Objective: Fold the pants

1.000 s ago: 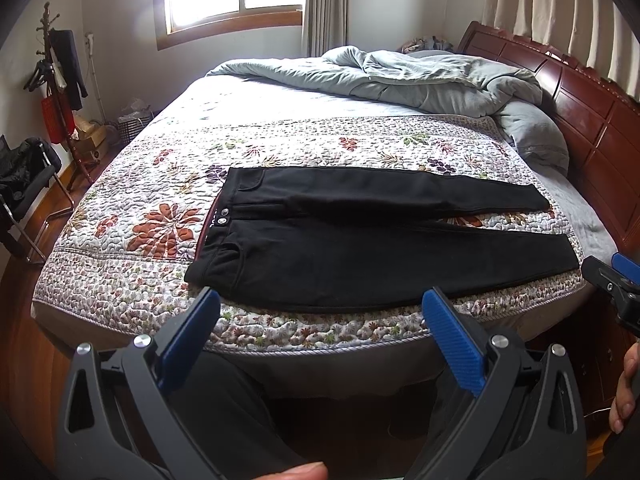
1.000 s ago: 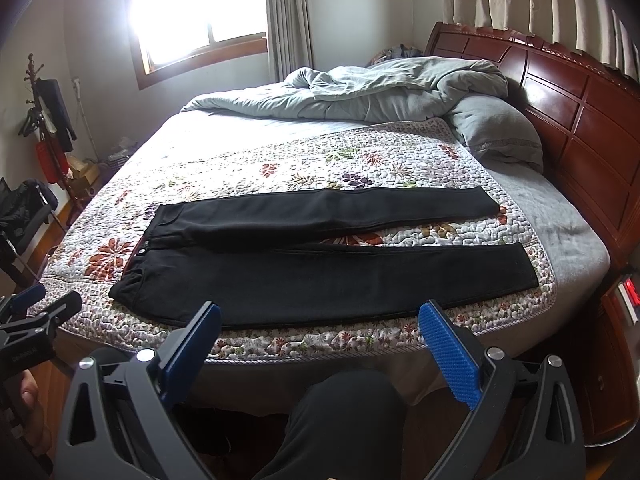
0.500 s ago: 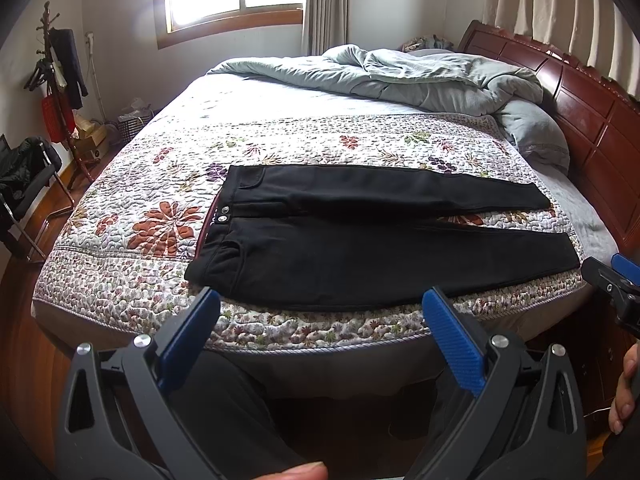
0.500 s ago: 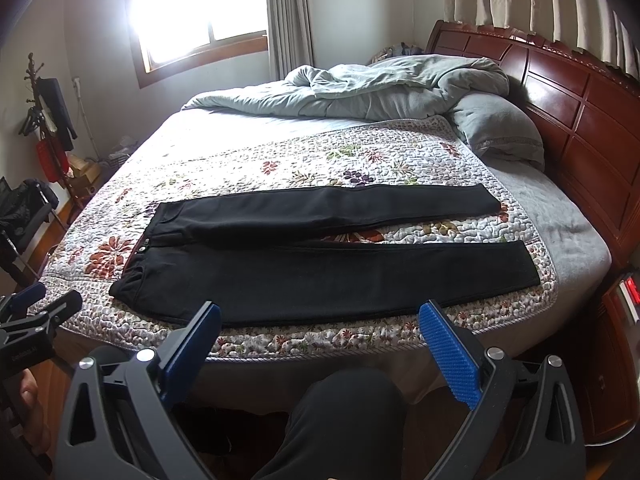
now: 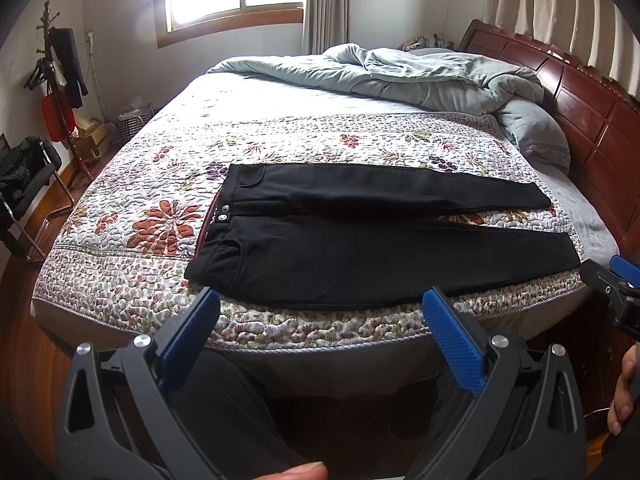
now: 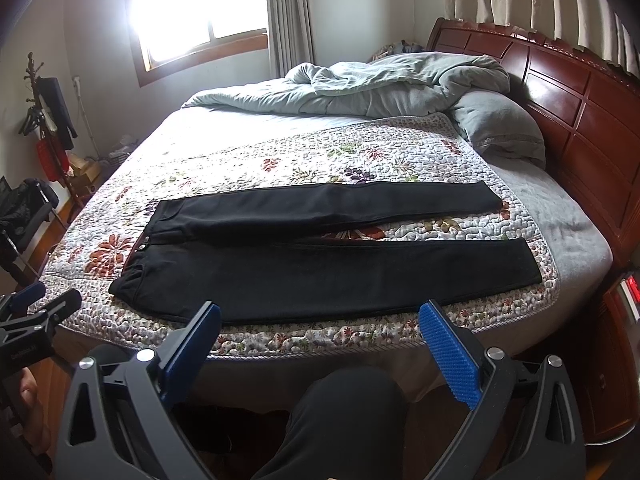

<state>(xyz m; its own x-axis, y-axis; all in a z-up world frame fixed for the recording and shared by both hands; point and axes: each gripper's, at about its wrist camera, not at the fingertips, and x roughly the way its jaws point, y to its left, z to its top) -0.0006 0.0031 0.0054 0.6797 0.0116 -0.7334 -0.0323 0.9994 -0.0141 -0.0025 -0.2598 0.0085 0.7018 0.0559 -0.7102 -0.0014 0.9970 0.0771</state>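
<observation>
Your black pants [image 5: 360,248] are soft and floppy on the quilt [image 5: 132,280]. Left gripper [image 5: 320,320] and right gripper [image 6: 320,326] are spread wide, holding nothing. Pinch waistband [image 5: 214,220] and hem.

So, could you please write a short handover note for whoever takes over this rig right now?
Left claw: open, empty, held off the near edge of the bed.
Right claw: open, empty, also short of the bed.
The black long-legged pants lie flat on the floral quilted bedspread, waistband to the left, both legs stretched right and slightly apart.
Done: pants spread out; no fold made.
Left: the whole fold, probably far leg over near leg first, then lengthwise.
</observation>
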